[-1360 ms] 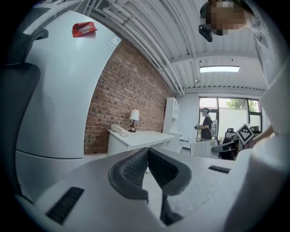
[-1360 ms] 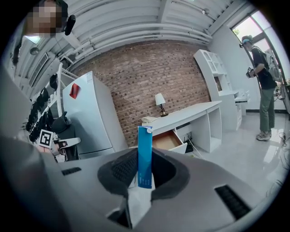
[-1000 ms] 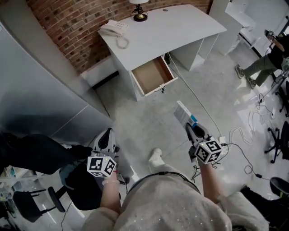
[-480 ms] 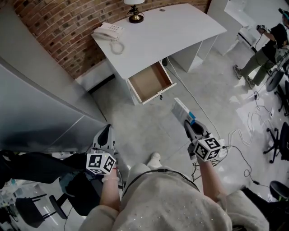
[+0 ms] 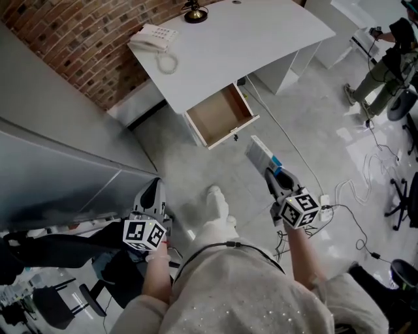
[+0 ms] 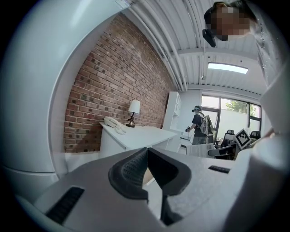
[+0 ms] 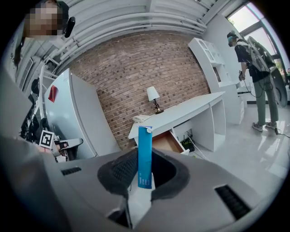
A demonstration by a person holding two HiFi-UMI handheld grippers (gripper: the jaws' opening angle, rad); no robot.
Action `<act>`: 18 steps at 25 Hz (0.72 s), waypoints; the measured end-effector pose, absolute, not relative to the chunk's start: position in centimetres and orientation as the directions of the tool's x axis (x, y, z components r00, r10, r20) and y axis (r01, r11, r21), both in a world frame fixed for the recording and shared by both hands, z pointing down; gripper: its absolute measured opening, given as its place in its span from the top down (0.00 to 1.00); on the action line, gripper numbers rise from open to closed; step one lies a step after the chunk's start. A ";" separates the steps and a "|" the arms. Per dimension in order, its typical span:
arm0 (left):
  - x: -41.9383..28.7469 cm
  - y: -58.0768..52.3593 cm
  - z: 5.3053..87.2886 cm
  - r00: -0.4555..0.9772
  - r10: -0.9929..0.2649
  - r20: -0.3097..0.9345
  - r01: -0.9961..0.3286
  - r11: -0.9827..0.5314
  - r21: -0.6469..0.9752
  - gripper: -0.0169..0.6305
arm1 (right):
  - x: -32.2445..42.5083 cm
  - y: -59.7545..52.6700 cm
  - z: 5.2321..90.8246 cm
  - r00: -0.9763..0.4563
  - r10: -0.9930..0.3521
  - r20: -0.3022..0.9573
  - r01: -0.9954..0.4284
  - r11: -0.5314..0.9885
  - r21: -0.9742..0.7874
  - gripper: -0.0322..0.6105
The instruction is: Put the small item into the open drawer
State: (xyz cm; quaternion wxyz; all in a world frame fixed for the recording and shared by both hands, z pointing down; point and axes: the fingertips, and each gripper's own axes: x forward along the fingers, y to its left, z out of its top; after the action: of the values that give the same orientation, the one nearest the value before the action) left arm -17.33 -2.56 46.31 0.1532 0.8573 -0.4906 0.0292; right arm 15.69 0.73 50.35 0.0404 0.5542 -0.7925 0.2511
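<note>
My right gripper [image 5: 273, 175] is shut on a small flat white-and-blue box [image 5: 262, 154], which sticks out ahead of the jaws toward the desk. In the right gripper view the same box [image 7: 144, 156] stands on edge between the pads. The open drawer [image 5: 219, 113] hangs out from under the white desk [image 5: 241, 39], its brown inside bare, a short way beyond the box. My left gripper [image 5: 152, 194] is low at the left, far from the drawer; in the left gripper view [image 6: 147, 168] its pads meet with nothing between them.
On the desk sit a white telephone [image 5: 153, 37] and a lamp base [image 5: 194, 13]. A grey cabinet [image 5: 52, 137] stands at the left. Cables [image 5: 366, 196] trail over the floor at the right, near office chairs [image 5: 401, 196]. A person [image 5: 385, 59] stands far right.
The desk and drawer have slid up in the head view as I step forward; a foot shows ahead now. Both grippers keep their hold and place.
</note>
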 end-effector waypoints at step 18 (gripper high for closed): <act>-10.8 -13.9 49.0 0.615 -0.758 0.218 -0.784 -0.559 0.269 0.96 | 15.6 -9.7 53.5 -0.412 -0.803 0.430 -0.898 0.279 -0.340 0.84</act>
State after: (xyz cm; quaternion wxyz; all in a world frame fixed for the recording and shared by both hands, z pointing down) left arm -10.77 -13.93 48.98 0.1715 0.8821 -0.4370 0.0388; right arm 15.60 -9.66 53.55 0.0872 0.5350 -0.7950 0.2724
